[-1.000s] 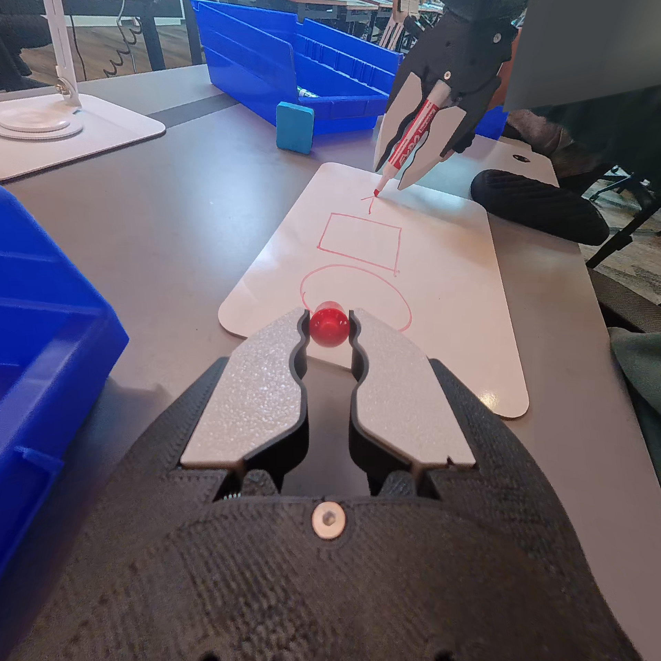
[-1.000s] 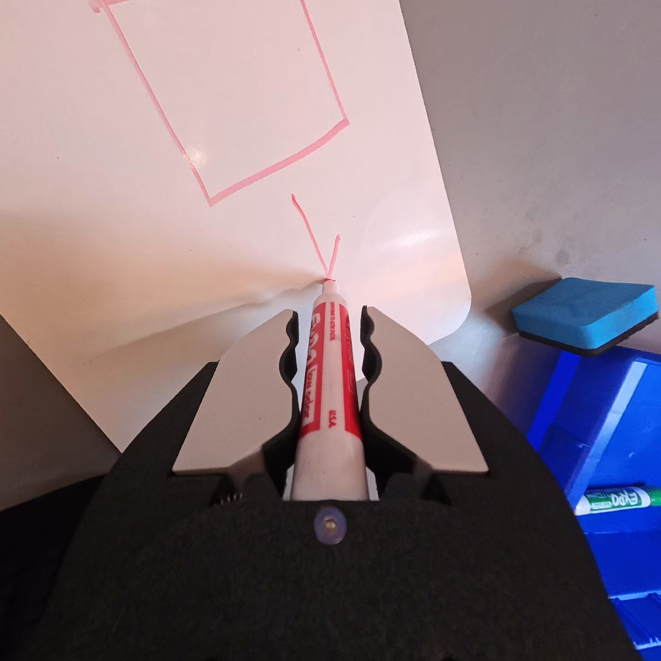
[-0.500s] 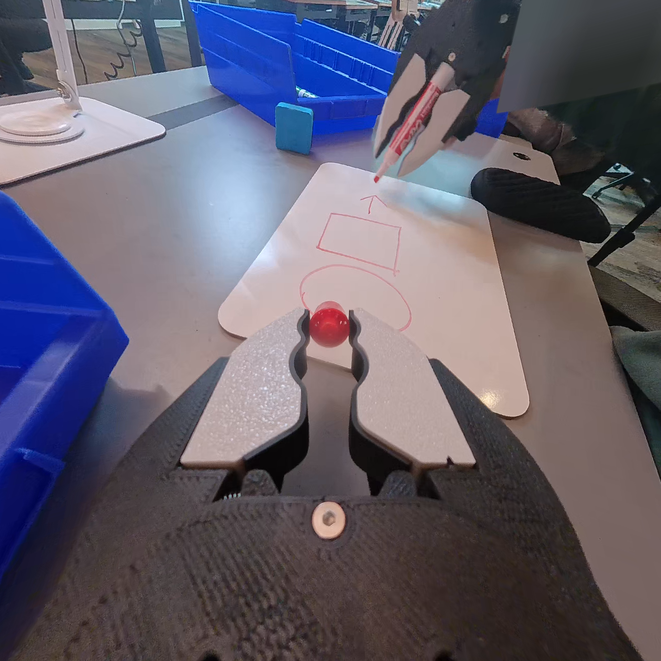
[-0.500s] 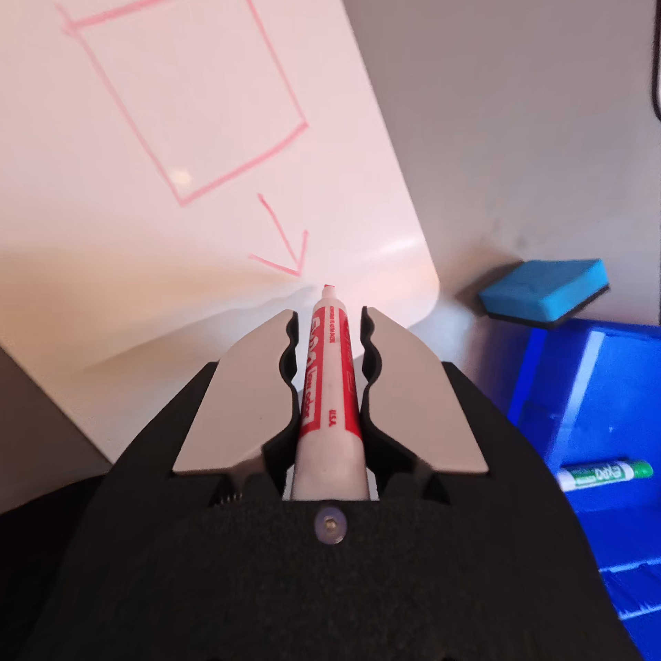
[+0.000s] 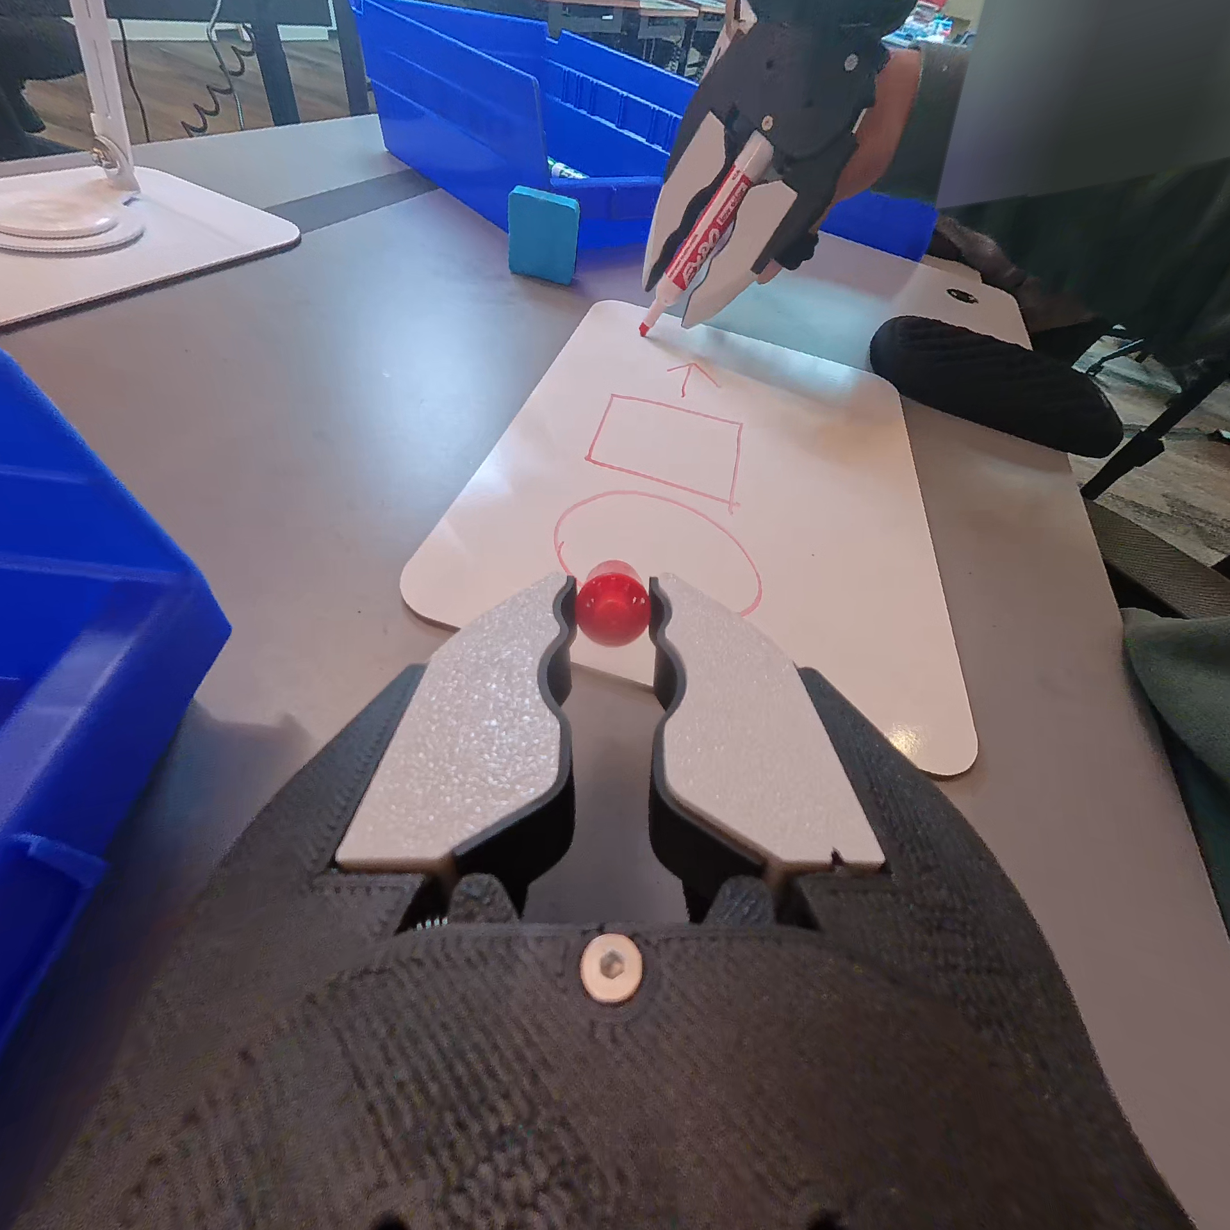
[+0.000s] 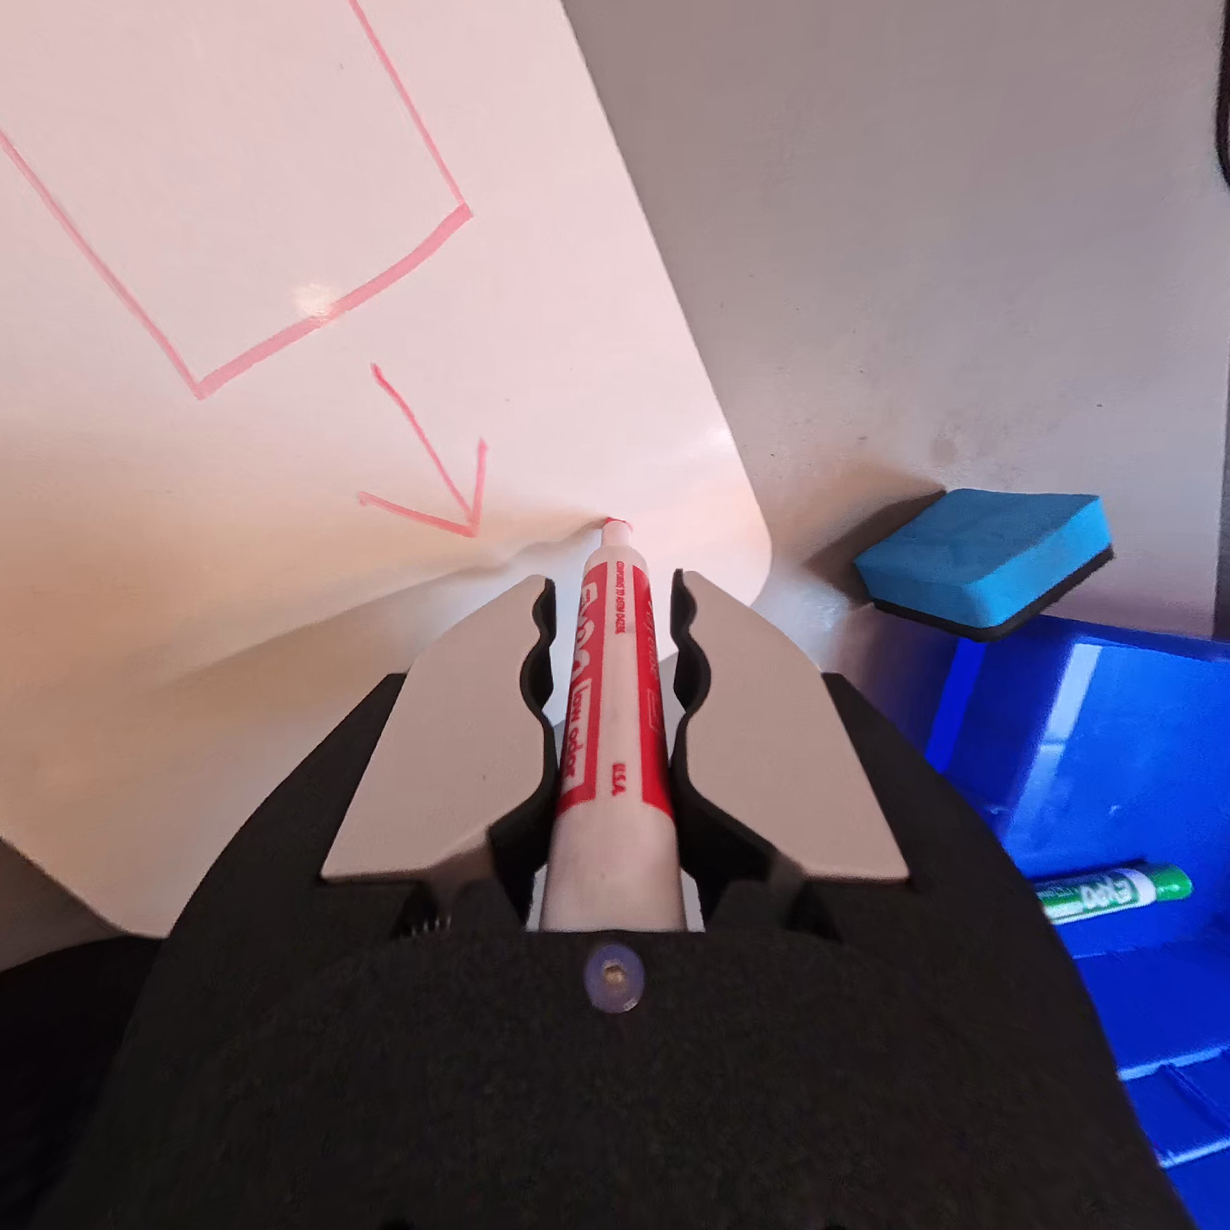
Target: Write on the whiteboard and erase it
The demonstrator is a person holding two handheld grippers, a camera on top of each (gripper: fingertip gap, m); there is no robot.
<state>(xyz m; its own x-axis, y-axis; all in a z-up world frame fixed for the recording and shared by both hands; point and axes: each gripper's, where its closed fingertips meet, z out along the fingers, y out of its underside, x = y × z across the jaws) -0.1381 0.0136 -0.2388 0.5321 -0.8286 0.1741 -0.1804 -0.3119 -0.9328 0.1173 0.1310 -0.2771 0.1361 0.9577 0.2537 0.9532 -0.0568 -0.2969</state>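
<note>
Whiteboard (image 5: 832, 599) now carries a finished arrow; right tongs (image 6: 612, 586), clamped on the marker (image 6: 615, 719), have shifted cornerward. Left tongs (image 5: 611, 599) stay clamped on the red cap (image 5: 611, 609).

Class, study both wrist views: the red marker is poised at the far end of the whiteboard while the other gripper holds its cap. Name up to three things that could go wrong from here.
1. The red marker tip sits near the whiteboard corner; a long stroke could run onto the table.
2. The board lies loose and may slide under pressure.
3. The left hand-held gripper pinches the round red cap at its fingertips; it might slip out.
</note>
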